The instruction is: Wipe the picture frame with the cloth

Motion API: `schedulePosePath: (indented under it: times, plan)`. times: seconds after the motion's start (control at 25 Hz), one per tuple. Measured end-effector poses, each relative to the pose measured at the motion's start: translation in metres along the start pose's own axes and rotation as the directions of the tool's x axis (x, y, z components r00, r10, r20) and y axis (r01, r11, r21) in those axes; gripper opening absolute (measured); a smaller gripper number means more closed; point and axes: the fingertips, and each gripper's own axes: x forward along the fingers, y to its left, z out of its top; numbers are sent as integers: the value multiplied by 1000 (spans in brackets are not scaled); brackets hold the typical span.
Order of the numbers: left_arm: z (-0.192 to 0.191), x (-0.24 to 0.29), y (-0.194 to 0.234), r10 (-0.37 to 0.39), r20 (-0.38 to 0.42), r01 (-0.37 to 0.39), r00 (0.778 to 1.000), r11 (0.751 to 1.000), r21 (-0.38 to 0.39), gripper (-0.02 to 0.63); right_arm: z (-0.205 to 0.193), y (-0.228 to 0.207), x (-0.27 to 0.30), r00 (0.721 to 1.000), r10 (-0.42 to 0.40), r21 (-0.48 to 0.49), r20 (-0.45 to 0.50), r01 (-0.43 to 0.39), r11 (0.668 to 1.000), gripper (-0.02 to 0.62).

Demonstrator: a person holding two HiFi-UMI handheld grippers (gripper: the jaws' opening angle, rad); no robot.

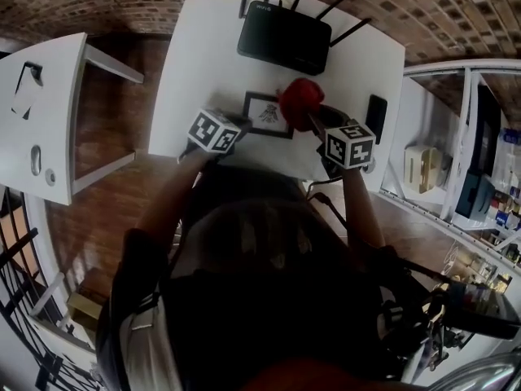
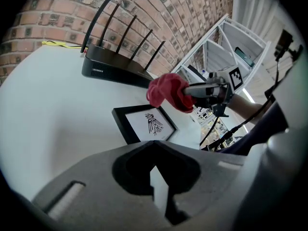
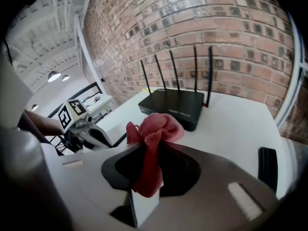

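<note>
A: Status on the wipe?

B: White tabletop (image 1: pixel 203 72), black router (image 1: pixel 283 37) at the back. Picture frame (image 1: pixel 266 114) lies flat in front of it, near the front edge.

A: Cloth?

B: Red cloth (image 3: pixel 153 129) is bunched in the right claw (image 3: pixel 146 177), jaws part-closed and pinched on it. It hangs over the frame's far right corner and looks clear of the glass.

A: Left side?

B: Left claw (image 2: pixel 159 186) is fully closed with nothing in it, tip just beside the frame's near-left edge. Can't tell if it touches.

A: Which step?

B: Reads as between strokes, cloth lifted. Next move: lower the cloth flat onto the glass and sweep across. The frame is light, so the left claw should pin an edge or it'll slide.
</note>
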Motion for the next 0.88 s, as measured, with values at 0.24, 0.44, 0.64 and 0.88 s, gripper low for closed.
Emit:
schedulePosePath:
  times: [0.24,0.44,0.64,0.88]
  plan:
    - [1,0,0,3,11,-3,1000,1000,0,0,41,89,47,981,180,-240,-70,-192,951,77]
    - [1,1,-2,9,13,-9,1000,1000,-1,2,41,108,89,982,135,-331,-130,-171,928,77]
    - [1,0,-1,20,29,-20,999,1000,-5,2,23,104,119,981,64,-408,-184,-135,903,78]
    - [1,-3,1,20,22,-20,1000,1000,2,2,22,110,134,972,19,-477,-235,-132,869,78]
